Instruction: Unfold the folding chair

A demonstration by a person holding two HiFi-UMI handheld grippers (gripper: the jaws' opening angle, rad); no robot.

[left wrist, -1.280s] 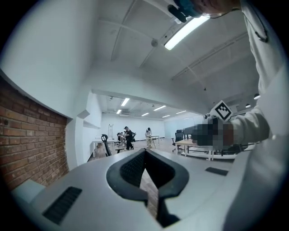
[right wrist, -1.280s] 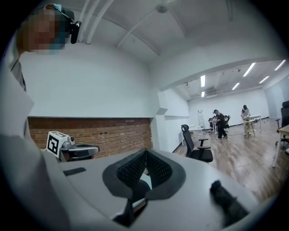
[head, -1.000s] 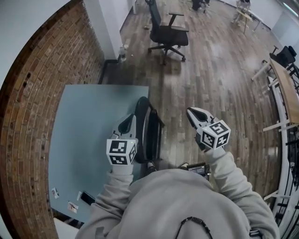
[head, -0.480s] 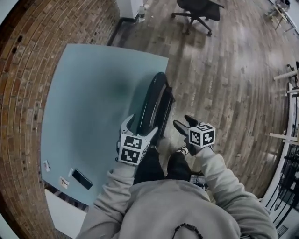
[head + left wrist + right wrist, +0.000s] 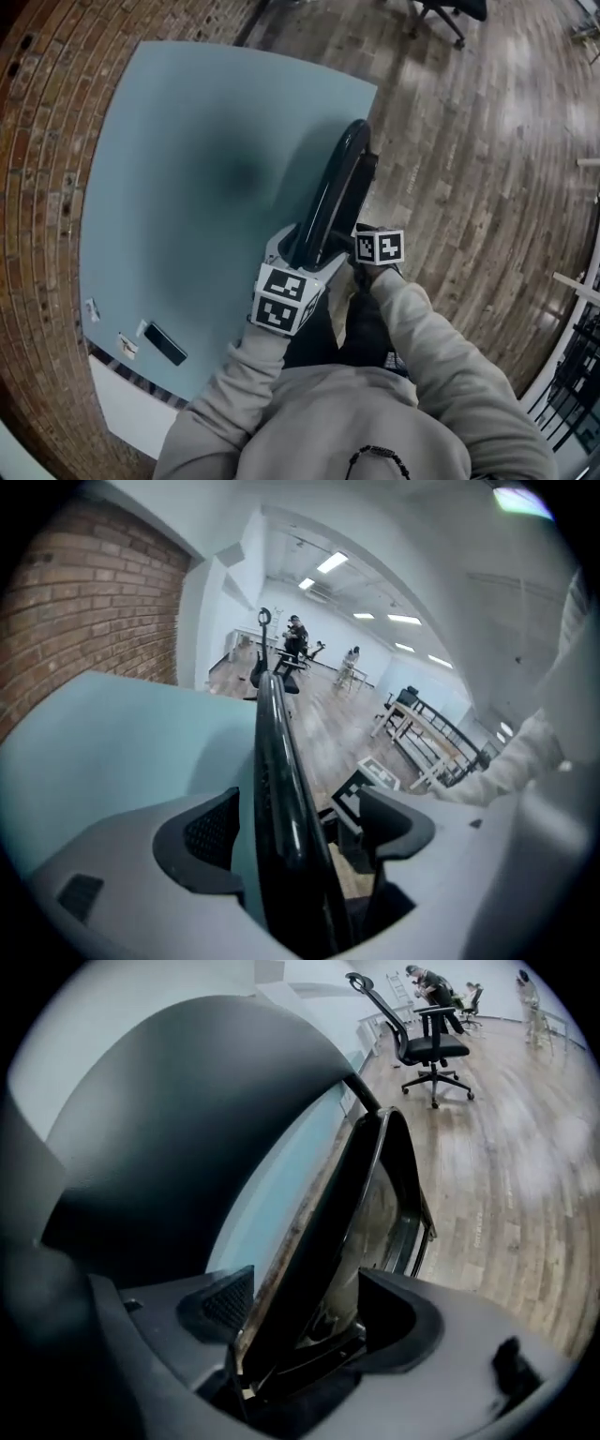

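Folding chair [image 5: 330, 192] is folded flat, black, standing on edge right in front of the person. In the head view its curved top rail runs along the right-hand edge of the pale blue worktop [image 5: 187, 141]; can't tell if chair and worktop touch. Chair feet are hidden.

Left gripper [image 5: 295, 829]: jaws spread wide, have just been opening. The chair's glossy black top rail runs between them, closer to the left pad and clear of the right pad, so no pinch.

Right gripper [image 5: 307, 1312]: jaws also spread wide, have just been opening. The edge of the folded seat panel sits between them, tilted, close to the right-hand jaw, not clamped. The chair's dark backrest fills the upper left of the right gripper view.

In the head view both grippers sit at the near end of the chair, left on the worktop side, right on the floor side, close together.

A dark phone-like slab [image 5: 164, 344] lies on the worktop near its lower-left corner. There is a wooden floor [image 5: 469, 187] to the right and a brick wall [image 5: 42, 141] to the left. A black office chair [image 5: 427, 1040] stands well apart across the room.
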